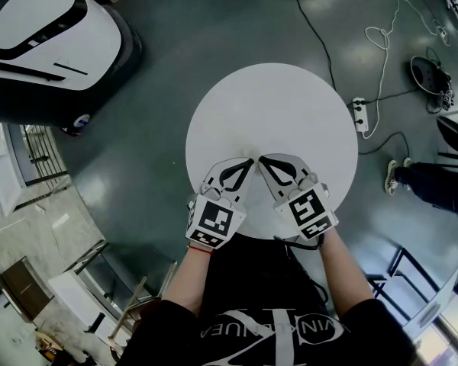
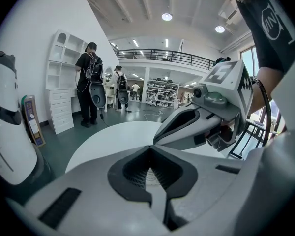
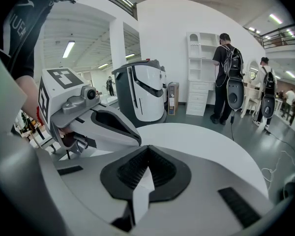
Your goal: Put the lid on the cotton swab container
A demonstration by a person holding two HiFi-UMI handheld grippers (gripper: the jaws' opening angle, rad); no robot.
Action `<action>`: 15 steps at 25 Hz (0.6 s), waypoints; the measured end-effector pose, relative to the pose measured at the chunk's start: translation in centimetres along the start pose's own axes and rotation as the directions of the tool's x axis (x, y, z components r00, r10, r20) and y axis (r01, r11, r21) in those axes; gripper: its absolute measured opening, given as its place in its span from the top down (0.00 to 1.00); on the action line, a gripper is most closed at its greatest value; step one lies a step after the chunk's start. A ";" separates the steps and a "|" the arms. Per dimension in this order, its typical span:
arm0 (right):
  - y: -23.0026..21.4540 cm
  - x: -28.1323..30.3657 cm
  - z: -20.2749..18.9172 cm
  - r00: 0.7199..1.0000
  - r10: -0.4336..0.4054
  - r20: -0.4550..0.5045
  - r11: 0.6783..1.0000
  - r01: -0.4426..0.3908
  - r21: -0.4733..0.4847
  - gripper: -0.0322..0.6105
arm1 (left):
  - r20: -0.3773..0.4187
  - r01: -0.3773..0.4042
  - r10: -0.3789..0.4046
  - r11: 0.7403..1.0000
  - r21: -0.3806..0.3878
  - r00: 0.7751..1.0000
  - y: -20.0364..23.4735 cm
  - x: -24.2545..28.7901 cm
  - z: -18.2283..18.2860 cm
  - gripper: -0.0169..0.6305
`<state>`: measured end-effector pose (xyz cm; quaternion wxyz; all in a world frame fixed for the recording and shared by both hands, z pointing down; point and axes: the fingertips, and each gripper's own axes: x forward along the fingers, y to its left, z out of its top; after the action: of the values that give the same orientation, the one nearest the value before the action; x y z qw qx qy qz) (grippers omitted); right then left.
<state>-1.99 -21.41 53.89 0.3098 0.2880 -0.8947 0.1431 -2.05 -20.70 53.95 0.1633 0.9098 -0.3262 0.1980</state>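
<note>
A dark grey-green floor [image 1: 160, 90] fills most of the head view, and a big white-and-black machine [image 1: 46, 21] stands on it at the upper left. In the middle stands a round white counter [image 1: 275, 105], its top bare apart from the two tools that reach over its near edge. The person [image 1: 252, 319] in a dark printed shirt stands at that edge, forearms stretched forward. The left tool [image 1: 249, 162] and the right tool [image 1: 262, 159] lie side by side and angle inward, so that their tips come just beside each other over the counter. Each carries a marker cube [image 1: 214, 221] at its back end. In the left gripper view the jaws of the left tool are closed, tips meeting, with nothing gripped; only the white counter shows through the small gap behind the tips. The right gripper view shows the same of the right tool: jaws brought together, nothing between them. Beyond the counter in both gripper views, white shelving [image 2: 61, 77] stands against the wall, with two people [image 2: 88, 82] wearing backpacks before it. On the floor to the right of the counter lie a white power strip [image 1: 359, 115] and a looping white cable [image 1: 385, 44]. The cotton swab container and its lid show in none of the views.
</note>
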 end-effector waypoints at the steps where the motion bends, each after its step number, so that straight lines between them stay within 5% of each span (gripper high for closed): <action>1: 0.0 0.0 0.0 1.000 0.000 0.002 1.000 0.000 0.002 0.95 | 0.004 -0.002 0.002 1.000 -0.007 1.000 0.0 0.0 0.0 0.96; 15: -0.6 -1.3 1.2 0.997 -0.040 0.069 0.997 0.035 0.074 0.95 | 0.041 -0.008 0.010 0.999 -0.046 0.999 -0.3 -0.4 1.9 0.96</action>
<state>-1.37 -21.89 52.22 0.2703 0.3207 -0.8937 0.1595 -1.65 -21.07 52.03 0.1764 0.9082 -0.3382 0.1724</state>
